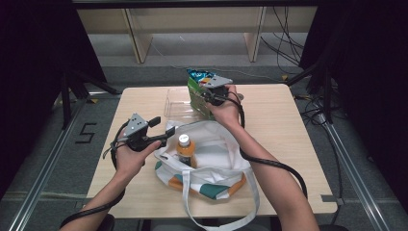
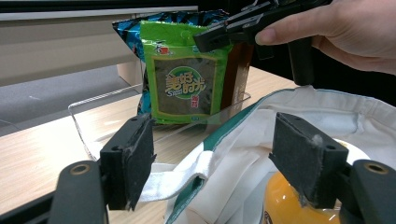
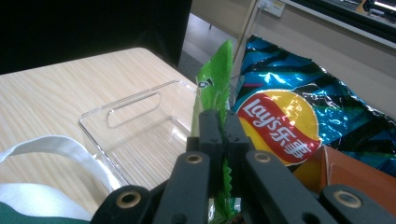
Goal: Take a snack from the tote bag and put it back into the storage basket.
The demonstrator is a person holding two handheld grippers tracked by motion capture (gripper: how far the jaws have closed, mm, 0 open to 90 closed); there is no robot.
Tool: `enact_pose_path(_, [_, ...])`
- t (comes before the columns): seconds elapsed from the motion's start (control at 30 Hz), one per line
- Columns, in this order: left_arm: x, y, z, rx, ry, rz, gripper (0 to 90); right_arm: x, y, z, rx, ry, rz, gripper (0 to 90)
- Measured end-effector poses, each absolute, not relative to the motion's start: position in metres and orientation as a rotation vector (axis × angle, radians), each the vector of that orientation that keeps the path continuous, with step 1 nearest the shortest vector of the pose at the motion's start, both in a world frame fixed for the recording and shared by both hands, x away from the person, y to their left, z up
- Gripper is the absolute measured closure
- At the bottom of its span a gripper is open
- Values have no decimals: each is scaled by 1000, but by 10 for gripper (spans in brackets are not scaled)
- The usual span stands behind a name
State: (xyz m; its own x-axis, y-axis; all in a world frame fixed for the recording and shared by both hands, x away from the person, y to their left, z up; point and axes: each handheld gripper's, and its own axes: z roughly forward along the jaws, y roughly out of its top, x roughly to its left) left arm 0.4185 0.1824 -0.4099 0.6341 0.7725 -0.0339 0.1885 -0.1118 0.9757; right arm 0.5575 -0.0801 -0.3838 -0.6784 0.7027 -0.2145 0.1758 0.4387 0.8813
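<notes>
At twelve o'clock, right gripper (image 1: 210, 94) jaws pinch the green packet (image 2: 187, 84) in the clear tray (image 3: 135, 135); left gripper (image 1: 161, 131) hovers open at the bag's (image 1: 216, 159) nine o'clock rim.

Three cameras, one bench (image 1: 288, 144)

High view looks forward and down; both claw views sit close, sharing the green packet (image 2: 187, 79).

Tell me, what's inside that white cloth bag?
In the white bag stands an orange drink bottle with a white cap, upright near the left side. The cloth hides the bottle's base and anything lower in the bag.
</notes>
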Motion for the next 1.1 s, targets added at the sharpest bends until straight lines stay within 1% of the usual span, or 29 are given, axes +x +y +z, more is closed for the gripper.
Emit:
enact_pose_path(0.57, [418,182,-410,1644,805,600,289,558,-82,-384,731,2157,1155,897])
enact_pose_path(1.1, [418,182,-410,1644,805,601,288,559,-85,-392,766,2226,1078,893])
